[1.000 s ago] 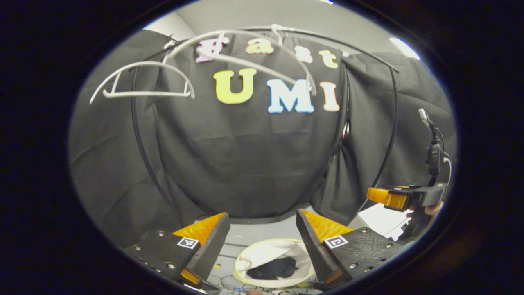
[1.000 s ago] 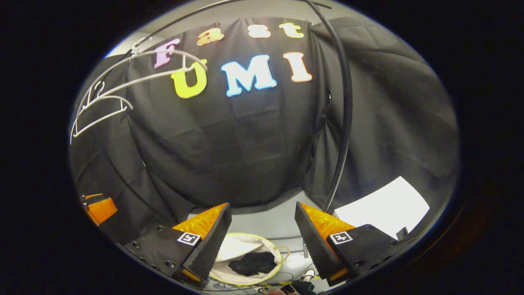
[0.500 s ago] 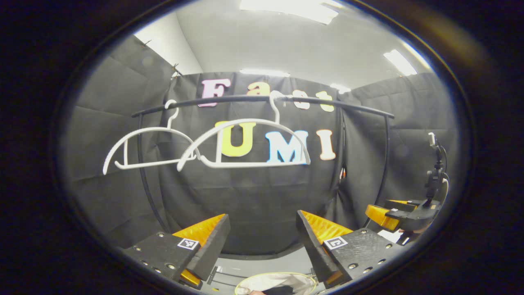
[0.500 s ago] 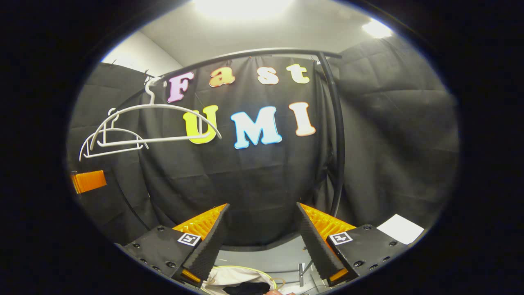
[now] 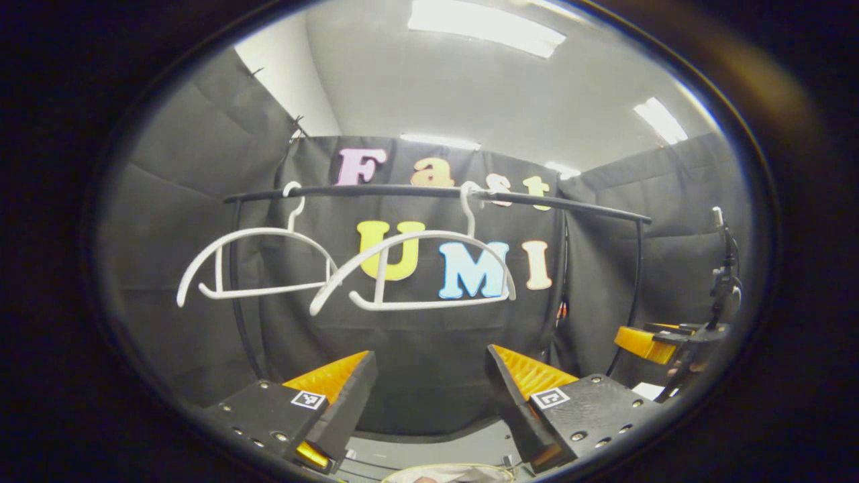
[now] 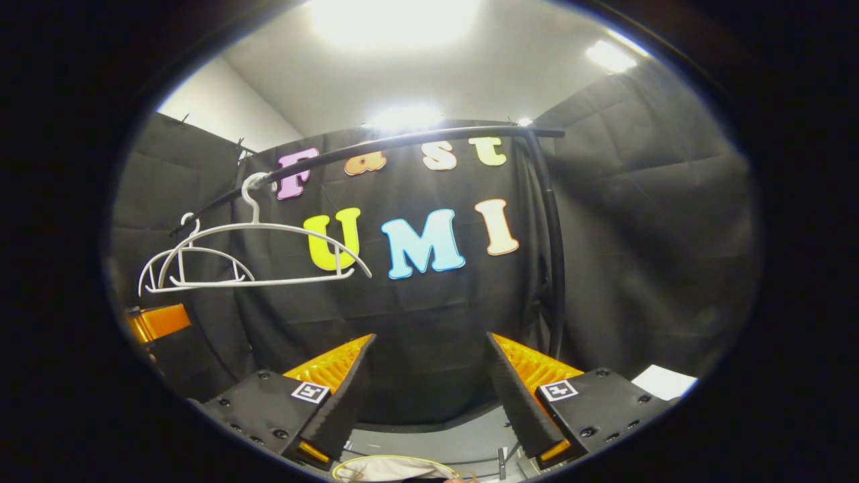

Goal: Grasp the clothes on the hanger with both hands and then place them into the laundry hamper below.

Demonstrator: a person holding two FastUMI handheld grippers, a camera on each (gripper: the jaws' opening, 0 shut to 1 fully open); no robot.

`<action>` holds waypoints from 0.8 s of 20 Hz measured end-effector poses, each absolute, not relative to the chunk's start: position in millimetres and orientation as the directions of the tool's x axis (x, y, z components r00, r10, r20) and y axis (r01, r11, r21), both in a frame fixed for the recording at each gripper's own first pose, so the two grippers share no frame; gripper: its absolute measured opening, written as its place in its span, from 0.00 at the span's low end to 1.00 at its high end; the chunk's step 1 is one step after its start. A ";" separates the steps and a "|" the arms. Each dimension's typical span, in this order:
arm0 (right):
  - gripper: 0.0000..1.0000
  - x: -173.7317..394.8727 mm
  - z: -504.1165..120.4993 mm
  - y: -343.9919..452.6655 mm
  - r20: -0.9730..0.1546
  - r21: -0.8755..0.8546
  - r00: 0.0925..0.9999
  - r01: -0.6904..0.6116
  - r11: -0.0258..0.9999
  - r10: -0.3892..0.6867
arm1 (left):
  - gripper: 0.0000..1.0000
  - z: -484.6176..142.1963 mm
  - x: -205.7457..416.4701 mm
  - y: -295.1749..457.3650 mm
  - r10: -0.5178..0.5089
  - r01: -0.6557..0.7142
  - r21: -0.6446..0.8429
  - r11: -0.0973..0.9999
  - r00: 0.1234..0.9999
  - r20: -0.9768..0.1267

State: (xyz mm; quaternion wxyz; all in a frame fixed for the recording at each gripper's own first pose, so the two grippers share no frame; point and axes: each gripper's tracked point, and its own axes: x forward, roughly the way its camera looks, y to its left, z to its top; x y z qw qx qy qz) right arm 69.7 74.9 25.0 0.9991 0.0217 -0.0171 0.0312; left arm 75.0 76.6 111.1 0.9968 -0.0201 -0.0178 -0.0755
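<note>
Rail (image 5: 429, 193): black clothes rail across the far cloth wall, near level, posts running down at both ends; it carries the hangers at reach height above the hamper.
Hangers: two white plastic ones hooked on the rail, both bare. Right hanger (image 5: 419, 268) and left hanger (image 5: 258, 261), long axes along the rail, left to right, hooks up, shoulders arching down to either end.
Hamper (image 6: 386, 467): just a pale rim at the near bottom edge, under and between the fingers, below the rail so a dropped garment lands in it.
Clothes: none on either hanger; a dark sliver at the hamper rim may be the garment, too little showing to say. I judge the drop done.
Left gripper (image 5: 429, 396): fingers spread wide, holding nothing, tilted up toward the rail.
Right gripper (image 6: 429, 382): likewise released and empty, pointing up at the far wall; also seen at far right (image 5: 647, 342) in the left gripper view.
</note>
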 end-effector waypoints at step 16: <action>0.98 71.2 12.7 7.0 0.052 -0.087 0.997 -0.051 0.995 0.056 | 0.95 111.2 51.0 73.0 0.163 -0.155 -0.098 0.983 0.983 0.081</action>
